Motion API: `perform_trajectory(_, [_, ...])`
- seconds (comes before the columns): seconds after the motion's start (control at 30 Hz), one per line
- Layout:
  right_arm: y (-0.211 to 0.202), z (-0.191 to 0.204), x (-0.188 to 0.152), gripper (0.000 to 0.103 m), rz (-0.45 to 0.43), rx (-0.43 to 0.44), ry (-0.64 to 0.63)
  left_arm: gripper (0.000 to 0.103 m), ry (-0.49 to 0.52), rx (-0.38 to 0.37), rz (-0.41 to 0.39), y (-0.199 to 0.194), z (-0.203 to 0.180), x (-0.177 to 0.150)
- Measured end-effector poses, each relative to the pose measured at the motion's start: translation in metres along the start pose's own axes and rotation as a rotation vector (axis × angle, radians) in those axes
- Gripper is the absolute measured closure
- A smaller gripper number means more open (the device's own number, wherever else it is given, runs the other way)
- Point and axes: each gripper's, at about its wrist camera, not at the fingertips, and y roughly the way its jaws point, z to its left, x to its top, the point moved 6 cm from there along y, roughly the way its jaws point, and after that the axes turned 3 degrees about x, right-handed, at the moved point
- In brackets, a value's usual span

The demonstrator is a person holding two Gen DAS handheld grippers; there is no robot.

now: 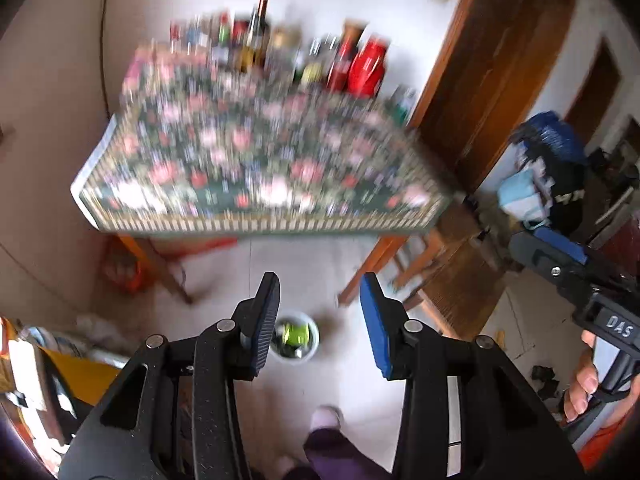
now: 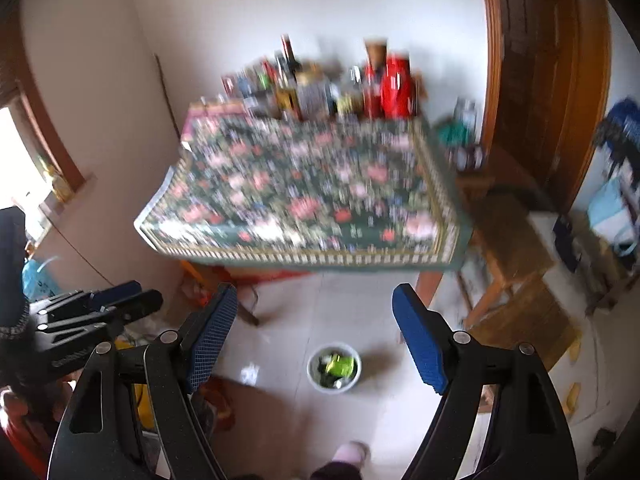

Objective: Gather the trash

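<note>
We hold the left gripper (image 1: 318, 312) and right gripper (image 2: 314, 322) with jaws apart and empty, high above the floor. Below sits a white bin (image 2: 334, 368) containing green trash (image 2: 340, 365), near the floral-clothed table (image 2: 304, 200).

Plenty of open floor (image 2: 304, 320) between the camera and the table (image 1: 256, 160), with only the small white bin (image 2: 334, 368) of trash sitting out in the middle of it. The front of the flowery tabletop is bare, but the back edge by the wall is packed solid with bottles and jars (image 1: 280, 52), so no way through there. On the right side wooden stools (image 2: 512, 264) crowd the table leg, and the left side has clutter piled on the floor (image 1: 120, 264).
</note>
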Motion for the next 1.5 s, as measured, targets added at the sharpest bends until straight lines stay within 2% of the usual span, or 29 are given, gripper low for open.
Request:
perform_trajectory(0.17, [-0.08, 0.043, 0.006, 0.026, -0.159, -0.021, -0.07, 0.045, 0.024, -0.031, -0.191, -0.106, -0.007, 0.005])
perform_trajectory(0.23, [-0.112, 0.06, 0.004, 0.026, -0.22, -0.021, -0.095, 0.032, 0.044, -0.035, -0.241, -0.137, -0.009, 0.001])
perform_trajectory(0.27, [-0.118, 0.063, 0.003, 0.024, -0.235, -0.023, -0.101, 0.029, 0.057, -0.035, -0.263, -0.152, -0.011, -0.002])
perform_trajectory(0.33, [-0.141, 0.073, -0.001, 0.018, -0.277, -0.037, -0.114, 0.012, 0.078, -0.039, -0.3, -0.179, -0.014, -0.009])
perform_trajectory(0.4, [-0.156, 0.077, -0.005, 0.01, -0.308, -0.043, -0.119, 0.009, 0.09, -0.039, -0.334, -0.201, -0.016, -0.016])
perform_trajectory(0.5, [-0.168, 0.081, -0.009, 0.0, -0.333, -0.049, -0.123, 0.008, 0.088, -0.03, -0.355, -0.219, -0.016, -0.024])
perform_trajectory(0.8, [-0.181, 0.089, -0.02, 0.0, -0.321, -0.063, -0.128, 0.008, 0.083, -0.038, -0.39, -0.244, -0.019, -0.039])
perform_trajectory(1.5, [-0.189, 0.105, -0.032, 0.0, -0.31, -0.062, -0.176, 0.007, 0.07, -0.022, -0.381, -0.244, -0.019, -0.039])
